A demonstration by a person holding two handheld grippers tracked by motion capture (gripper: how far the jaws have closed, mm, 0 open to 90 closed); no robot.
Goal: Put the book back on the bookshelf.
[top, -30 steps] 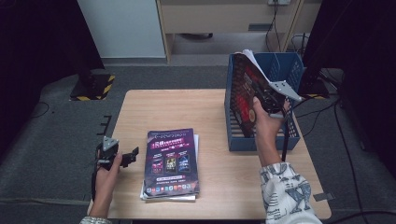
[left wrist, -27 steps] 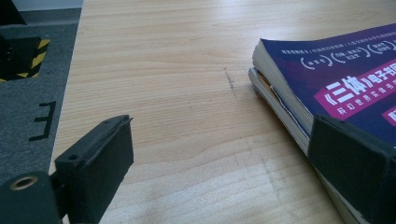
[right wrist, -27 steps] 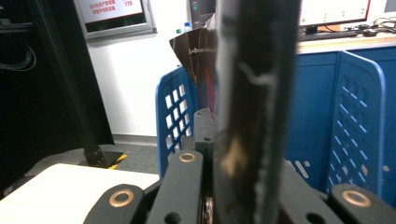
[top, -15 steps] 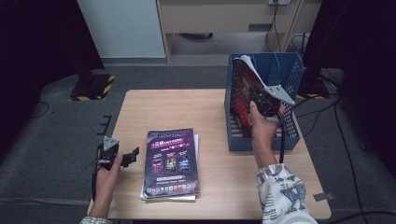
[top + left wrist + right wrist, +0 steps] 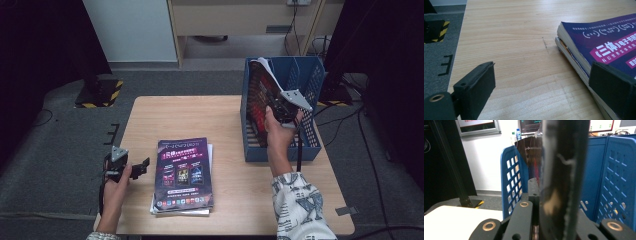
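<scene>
At the table's far right corner, the magazine (image 5: 261, 100) stands partly lowered into the blue file rack (image 5: 280, 150), pinched by the right tongs (image 5: 276, 102), while the left tongs (image 5: 142, 166) gape wide beside the remaining stack of books (image 5: 184, 175), not yet filed.
</scene>
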